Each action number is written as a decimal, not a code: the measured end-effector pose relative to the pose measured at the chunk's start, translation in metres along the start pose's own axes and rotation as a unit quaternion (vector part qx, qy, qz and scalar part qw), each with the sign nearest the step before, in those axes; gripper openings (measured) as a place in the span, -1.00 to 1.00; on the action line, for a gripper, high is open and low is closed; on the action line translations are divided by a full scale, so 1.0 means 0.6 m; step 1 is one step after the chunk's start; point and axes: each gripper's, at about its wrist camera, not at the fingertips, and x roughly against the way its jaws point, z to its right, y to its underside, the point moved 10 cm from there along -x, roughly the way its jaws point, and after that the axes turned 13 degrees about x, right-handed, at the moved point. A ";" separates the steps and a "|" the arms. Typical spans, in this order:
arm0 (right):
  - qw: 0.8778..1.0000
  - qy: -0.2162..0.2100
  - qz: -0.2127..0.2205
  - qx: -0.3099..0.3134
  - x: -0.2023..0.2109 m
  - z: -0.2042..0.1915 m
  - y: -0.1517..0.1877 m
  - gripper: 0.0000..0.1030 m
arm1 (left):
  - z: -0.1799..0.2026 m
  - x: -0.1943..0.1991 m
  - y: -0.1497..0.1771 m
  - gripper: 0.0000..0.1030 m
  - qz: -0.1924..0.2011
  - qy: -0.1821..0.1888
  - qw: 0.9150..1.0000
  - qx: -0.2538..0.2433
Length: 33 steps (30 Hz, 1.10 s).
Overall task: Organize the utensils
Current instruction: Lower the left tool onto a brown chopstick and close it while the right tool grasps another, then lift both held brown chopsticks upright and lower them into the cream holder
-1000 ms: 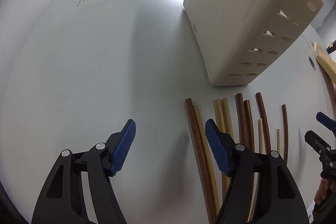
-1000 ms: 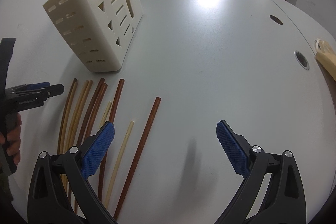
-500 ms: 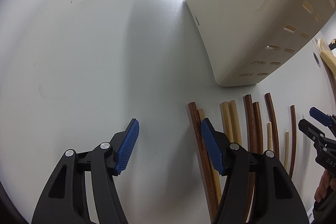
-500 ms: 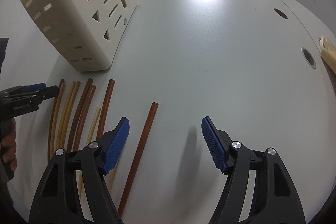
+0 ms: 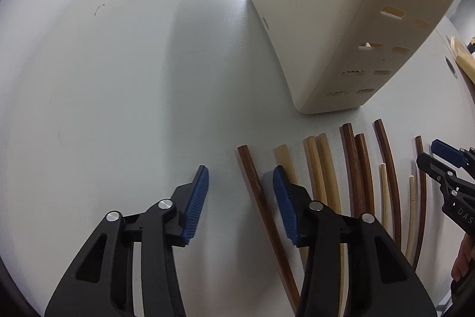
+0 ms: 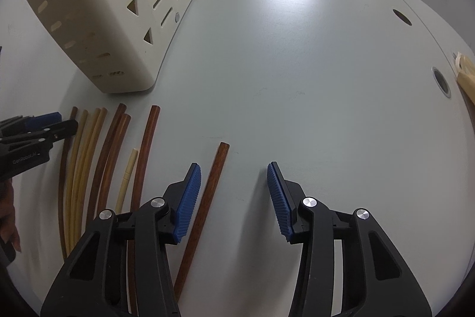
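- Chopsticks (image 6: 98, 156): a loose fan of dark-brown and pale sticks lay flat on the white table (image 6: 311, 55), just in front of the cream slotted utensil holder (image 6: 98, 20); one dark chopstick (image 6: 204, 213) lay apart from the fan, toward the open middle of the table.
- Handling (judged): light, stiff, smooth rods, apt to roll or pivot; a grip near mid-length, across the shaft, appeared safest.
- Left gripper (image 5: 240, 198): fingers apart, empty, straddling the outermost dark chopstick (image 5: 258, 192) of the fan.
- Right gripper (image 6: 234, 198): fingers apart, empty, with the lone stick between them, close to the left pad.
- Room: the table was bare beyond the right gripper up to its far edge, where two cable holes (image 6: 441, 82) lay; neighbouring sticks crowded the fan, and the holder's top was out of view.
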 end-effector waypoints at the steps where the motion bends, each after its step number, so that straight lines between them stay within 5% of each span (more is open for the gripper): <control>1: 1.000 0.003 -0.001 0.002 0.000 -0.003 0.000 -0.29 | 0.004 0.001 0.003 -0.40 0.000 0.001 1.000 -0.004; 7: 1.000 0.001 -0.001 0.009 0.006 -0.027 0.003 -0.63 | 0.030 0.010 0.014 -0.79 -0.001 0.004 1.000 -0.023; 15: 1.000 -0.014 0.019 0.002 0.010 -0.028 -0.001 -0.85 | 0.030 0.023 0.022 -0.87 0.012 0.020 0.999 -0.041; 25: 0.993 -0.027 0.117 0.015 0.110 -0.041 -0.037 -0.86 | 0.040 0.152 -0.005 -0.87 0.115 0.071 0.990 -0.039; 33: 0.977 -0.047 0.209 0.019 0.208 -0.049 -0.093 -0.86 | 0.057 0.286 -0.029 -0.87 0.217 0.120 0.968 -0.037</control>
